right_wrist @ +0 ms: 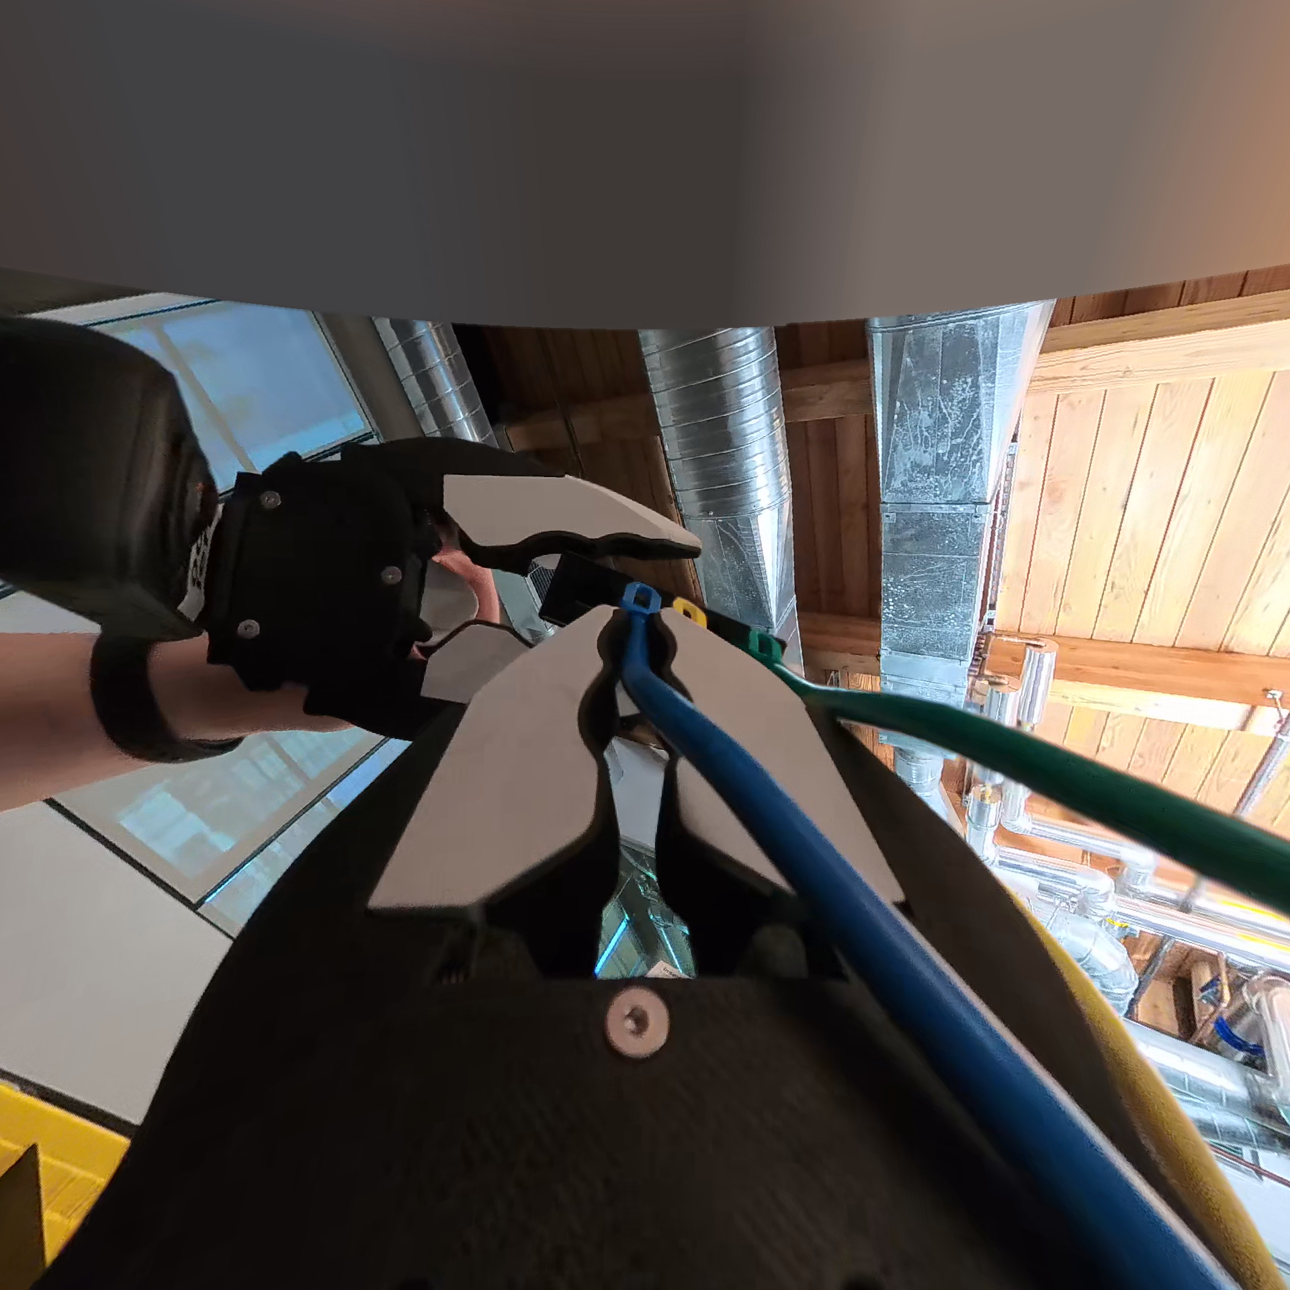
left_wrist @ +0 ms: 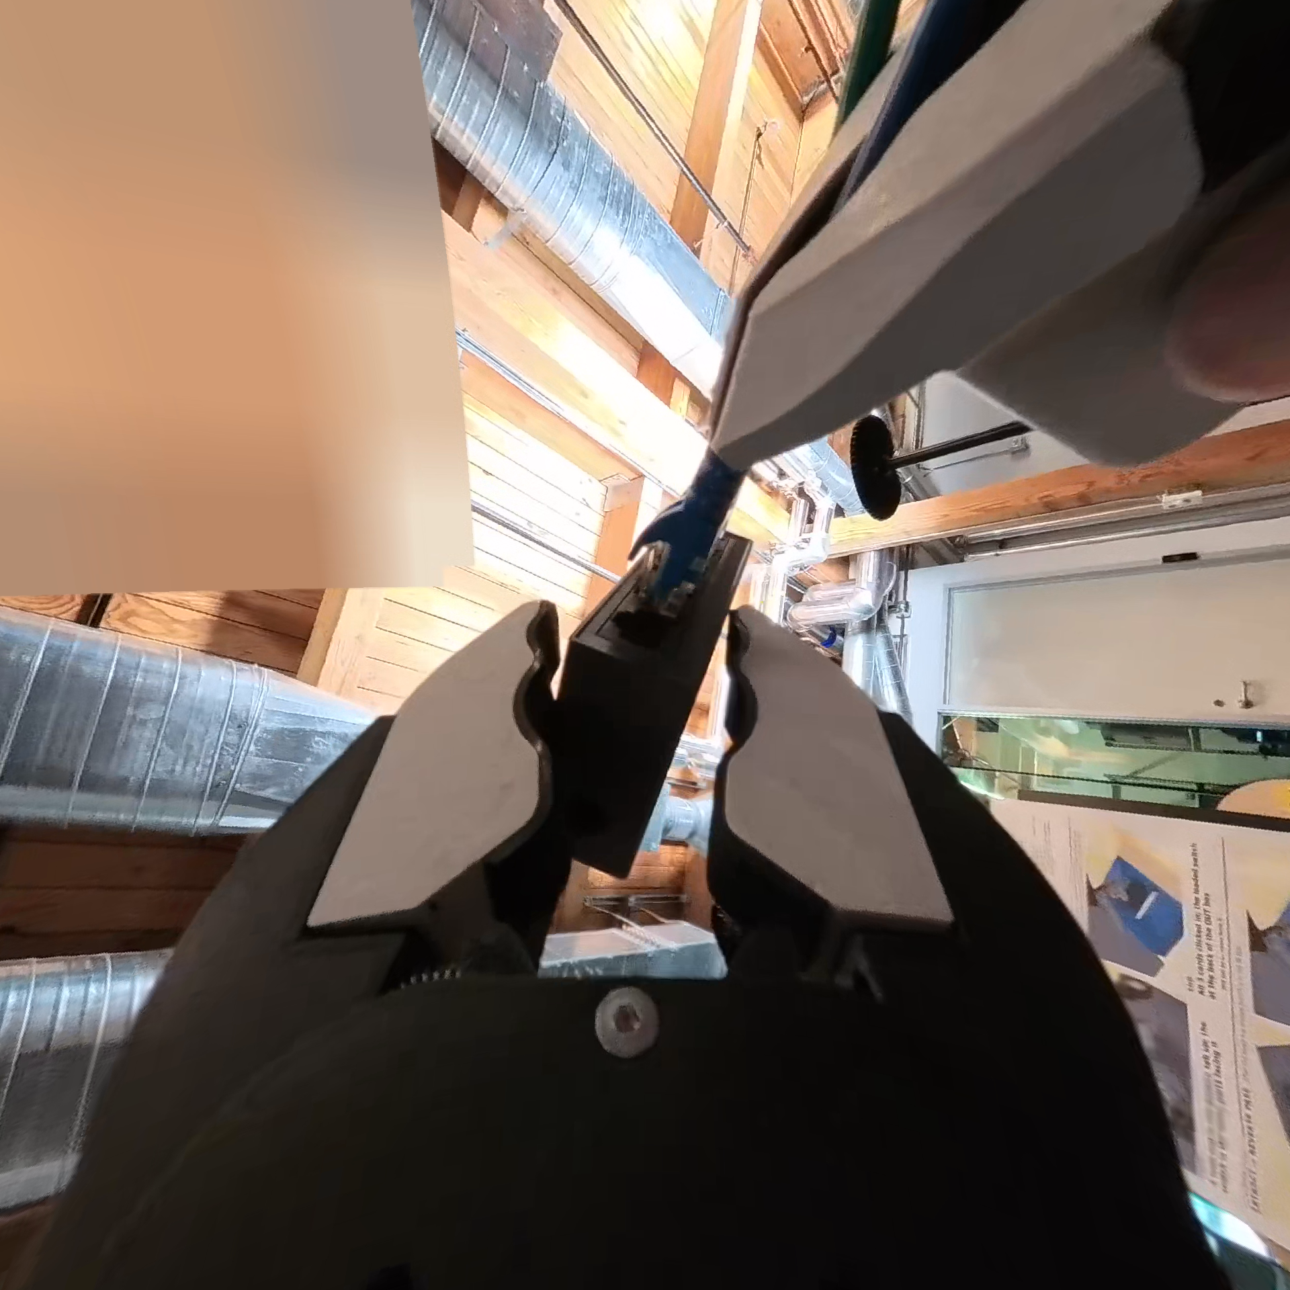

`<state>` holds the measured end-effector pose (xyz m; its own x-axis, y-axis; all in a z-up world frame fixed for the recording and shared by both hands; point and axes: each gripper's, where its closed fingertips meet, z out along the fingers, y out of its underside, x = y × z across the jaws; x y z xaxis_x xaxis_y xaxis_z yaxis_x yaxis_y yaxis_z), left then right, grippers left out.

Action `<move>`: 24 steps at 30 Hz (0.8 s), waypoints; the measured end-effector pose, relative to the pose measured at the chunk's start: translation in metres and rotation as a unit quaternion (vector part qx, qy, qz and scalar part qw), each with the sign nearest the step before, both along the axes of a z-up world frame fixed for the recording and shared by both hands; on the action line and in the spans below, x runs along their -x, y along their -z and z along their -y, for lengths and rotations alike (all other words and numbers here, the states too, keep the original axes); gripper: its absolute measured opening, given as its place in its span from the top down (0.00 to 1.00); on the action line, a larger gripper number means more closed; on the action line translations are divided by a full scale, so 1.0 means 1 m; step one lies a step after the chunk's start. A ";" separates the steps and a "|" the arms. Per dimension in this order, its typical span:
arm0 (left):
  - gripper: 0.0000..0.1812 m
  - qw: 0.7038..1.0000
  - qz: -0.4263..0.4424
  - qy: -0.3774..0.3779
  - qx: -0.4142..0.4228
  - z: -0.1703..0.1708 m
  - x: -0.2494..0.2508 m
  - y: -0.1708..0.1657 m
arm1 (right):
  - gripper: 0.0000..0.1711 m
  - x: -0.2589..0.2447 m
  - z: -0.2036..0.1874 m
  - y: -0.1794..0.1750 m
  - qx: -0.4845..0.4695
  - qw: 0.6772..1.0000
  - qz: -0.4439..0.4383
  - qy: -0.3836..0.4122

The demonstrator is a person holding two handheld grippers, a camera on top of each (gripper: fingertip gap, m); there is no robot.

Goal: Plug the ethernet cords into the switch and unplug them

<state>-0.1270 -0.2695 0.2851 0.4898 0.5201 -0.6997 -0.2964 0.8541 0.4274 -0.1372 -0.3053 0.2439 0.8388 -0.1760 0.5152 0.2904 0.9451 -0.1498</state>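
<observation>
Up near the ceiling ducts, the left gripper (left_wrist: 642, 670) is clamped on the black switch (left_wrist: 632, 726), holding it in the air. The right gripper (right_wrist: 639, 632) is squeezed onto the blue ethernet cord (right_wrist: 803, 824) right behind its plug. Looks like that plug is at its port, so either seating or pulling, can't tell which. Next move needs a straight push or tug along the port with the switch held steady. Count: one switch, three cords, with green (right_wrist: 1047, 768) and yellow (right_wrist: 1152, 1117) plugged in alongside blue.
</observation>
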 end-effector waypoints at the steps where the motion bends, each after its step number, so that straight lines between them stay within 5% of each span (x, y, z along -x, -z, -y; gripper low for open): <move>1: 0.74 1.000 0.004 -0.003 0.011 -0.003 0.001 -0.001 | 0.96 0.001 -0.001 0.000 0.002 1.000 0.001 0.003; 12: 0.59 0.975 -0.035 0.016 0.218 -0.024 0.011 0.011 | 0.97 0.005 -0.015 0.005 0.018 0.999 0.017 0.025; 15: 0.63 0.983 -0.021 -0.018 0.183 -0.035 0.016 0.008 | 0.96 0.008 -0.015 0.006 0.020 0.999 0.026 0.027; 17: 0.77 0.988 -0.030 -0.047 0.141 -0.041 0.014 0.015 | 0.96 0.010 -0.014 0.006 0.019 0.999 0.033 0.032; 24: 0.85 0.996 -0.026 -0.081 0.025 -0.046 0.013 0.013 | 0.96 0.015 -0.022 0.008 0.055 0.997 0.055 0.011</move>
<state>-0.1398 -0.2230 0.2717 0.3641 0.5532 -0.7492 -0.4102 0.8175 0.4043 -0.1521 -0.2836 0.2360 0.7725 -0.1302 0.6216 0.3309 0.9179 -0.2189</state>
